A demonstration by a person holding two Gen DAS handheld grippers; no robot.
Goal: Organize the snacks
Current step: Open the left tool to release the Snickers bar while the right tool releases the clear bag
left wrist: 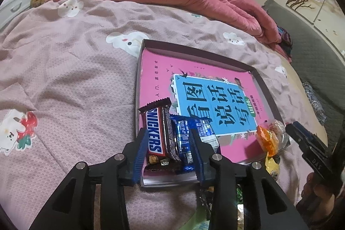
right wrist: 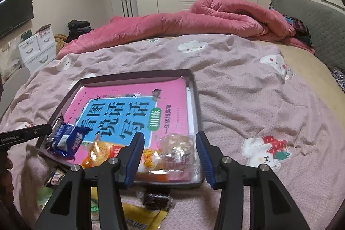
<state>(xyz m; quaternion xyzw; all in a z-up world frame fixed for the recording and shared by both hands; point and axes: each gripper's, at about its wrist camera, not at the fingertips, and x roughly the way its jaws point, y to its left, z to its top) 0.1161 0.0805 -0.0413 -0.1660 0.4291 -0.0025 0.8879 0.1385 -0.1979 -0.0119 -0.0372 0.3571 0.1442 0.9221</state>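
Observation:
A dark tray lies on the bed with a pink book inside it. My left gripper stands over the tray's near left corner, its jaws apart on either side of a Snickers bar and a blue snack packet lying on the book. I cannot tell if the pads touch them. My right gripper is open over the tray's near right corner, above a clear packet and orange packets. The blue packet also shows in the right wrist view.
Loose snacks lie on the bedsheet before the tray: a dark wrapped one, a yellow packet, green wrappers. A rolled pink quilt lies across the far side of the bed. A grey headboard is at the right.

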